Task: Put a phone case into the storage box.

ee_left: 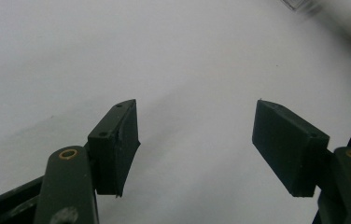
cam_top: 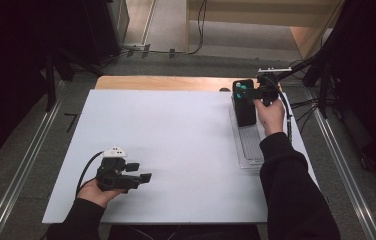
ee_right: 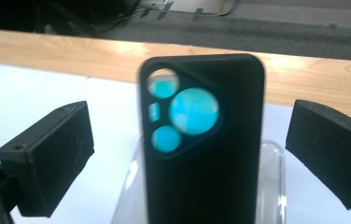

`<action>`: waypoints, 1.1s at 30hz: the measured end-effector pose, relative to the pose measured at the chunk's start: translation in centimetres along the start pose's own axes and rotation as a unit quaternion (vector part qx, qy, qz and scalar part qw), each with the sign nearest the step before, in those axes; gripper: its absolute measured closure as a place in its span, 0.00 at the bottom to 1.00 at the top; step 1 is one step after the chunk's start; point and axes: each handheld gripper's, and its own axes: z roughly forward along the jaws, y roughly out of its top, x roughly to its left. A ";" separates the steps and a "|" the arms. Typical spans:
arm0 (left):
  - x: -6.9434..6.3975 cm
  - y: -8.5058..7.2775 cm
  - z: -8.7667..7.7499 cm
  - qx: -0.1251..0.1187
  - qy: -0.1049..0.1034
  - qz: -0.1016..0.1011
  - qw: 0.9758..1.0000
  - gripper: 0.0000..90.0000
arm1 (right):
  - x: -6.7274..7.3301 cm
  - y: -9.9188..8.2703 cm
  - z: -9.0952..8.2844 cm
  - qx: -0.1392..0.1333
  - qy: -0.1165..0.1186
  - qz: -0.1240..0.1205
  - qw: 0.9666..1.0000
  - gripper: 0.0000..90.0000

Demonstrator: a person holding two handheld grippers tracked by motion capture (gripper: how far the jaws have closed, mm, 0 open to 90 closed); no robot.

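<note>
A black phone case (cam_top: 244, 102) with turquoise-lit camera cut-outs stands upright at the far end of a clear plastic tray (cam_top: 250, 147). In the right gripper view the case (ee_right: 206, 154) rises between my right gripper's (ee_right: 187, 154) two pads, with a gap on each side, so the jaws are open and do not press on it. From above, the right gripper (cam_top: 252, 93) sits at the case's upper right, held by a hand. My left gripper (cam_top: 140, 172) rests low over the near left of the white board, open with nothing between its pads (ee_left: 117, 144).
The white board (cam_top: 176, 145) covers most of a wooden table, whose edge (cam_top: 166, 82) shows along the far side. The tray (ee_right: 276, 186) lies along the board's right side. Dark stands and cables crowd the floor at the far right (cam_top: 326, 85).
</note>
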 end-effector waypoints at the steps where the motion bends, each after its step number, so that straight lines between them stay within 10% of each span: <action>1: 0.0 0.0 0.0 0.000 0.000 0.000 1.000 0.35 | 0.3 0.0 -0.3 0.005 0.003 -0.003 1.000 0.00; 15: 0.9 0.6 -0.2 -0.002 -0.004 -0.006 1.000 0.35 | 5.4 -0.8 -2.6 0.033 0.067 -0.059 0.995 0.00; 24: 1.3 0.9 -0.1 0.001 -0.012 -0.004 1.000 0.35 | 7.8 -2.0 -3.2 0.057 0.120 -0.092 0.987 0.01; 27: 1.3 1.0 0.0 0.003 -0.015 -0.002 1.000 0.35 | 8.5 -2.5 -3.6 0.059 0.122 -0.091 0.987 0.16; 33: 1.3 1.2 0.1 0.002 -0.017 -0.001 1.000 0.35 | 9.4 -3.5 -4.4 0.069 0.143 -0.101 0.982 0.16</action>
